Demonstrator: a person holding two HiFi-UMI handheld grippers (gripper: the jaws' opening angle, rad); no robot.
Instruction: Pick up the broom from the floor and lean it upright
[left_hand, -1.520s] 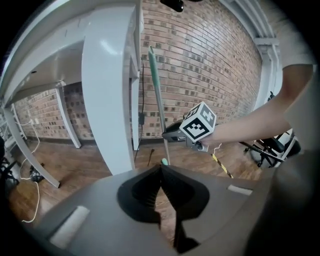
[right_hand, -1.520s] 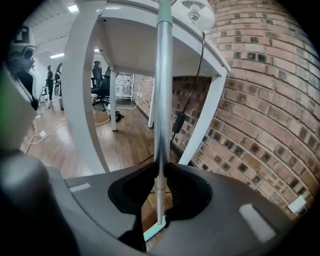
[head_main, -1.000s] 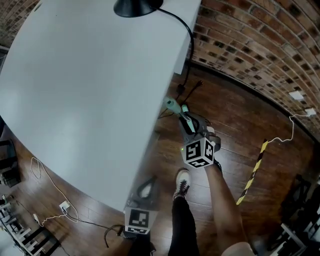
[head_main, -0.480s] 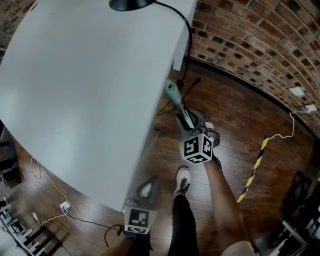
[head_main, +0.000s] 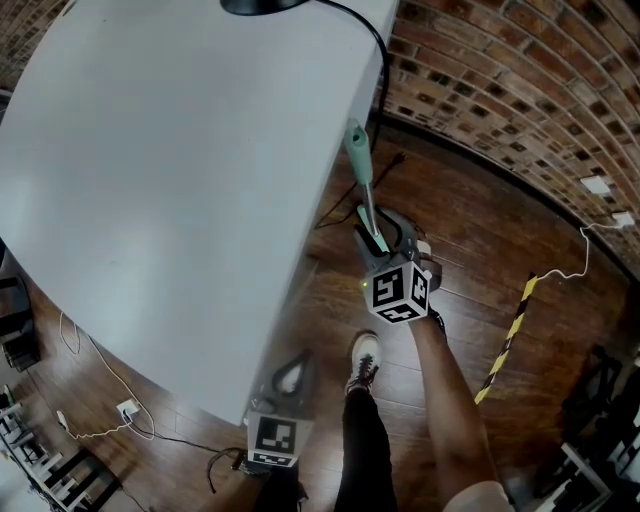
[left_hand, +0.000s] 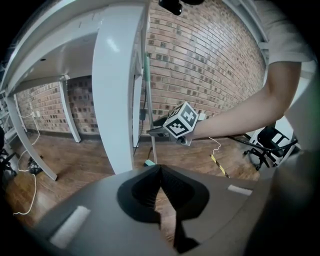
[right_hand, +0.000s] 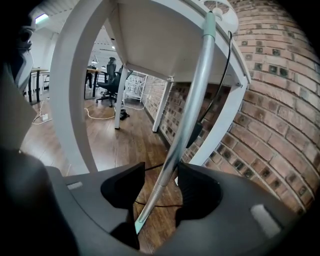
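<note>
Step in hand: release after the lean. The broom (head_main: 358, 165) stands nearly upright off the floor (head_main: 460, 230). The top of its handle rests against the far right edge of the desk (head_main: 180, 180), close to the brick wall (head_main: 500, 90).

In the right gripper view the handle (right_hand: 192, 105) runs up between the fingers of the right gripper (right_hand: 162, 175). They have just been opening and now stand wide. The pole lies close to the right finger with a clear gap on the left, so I judge it unclamped and resting on the desk edge.

The left gripper (left_hand: 161, 172) is low at the near left by the desk's edge. Its fingers are closed on nothing and it has no part in the work.

Next move, in my judgement: draw the right gripper (head_main: 375, 235) straight back toward me, along the line of its fingers. It must not brush the handle, since a sideways nudge could slide the top off the desk edge. I cannot see how the head is seated on the floor from the head view.
</note>
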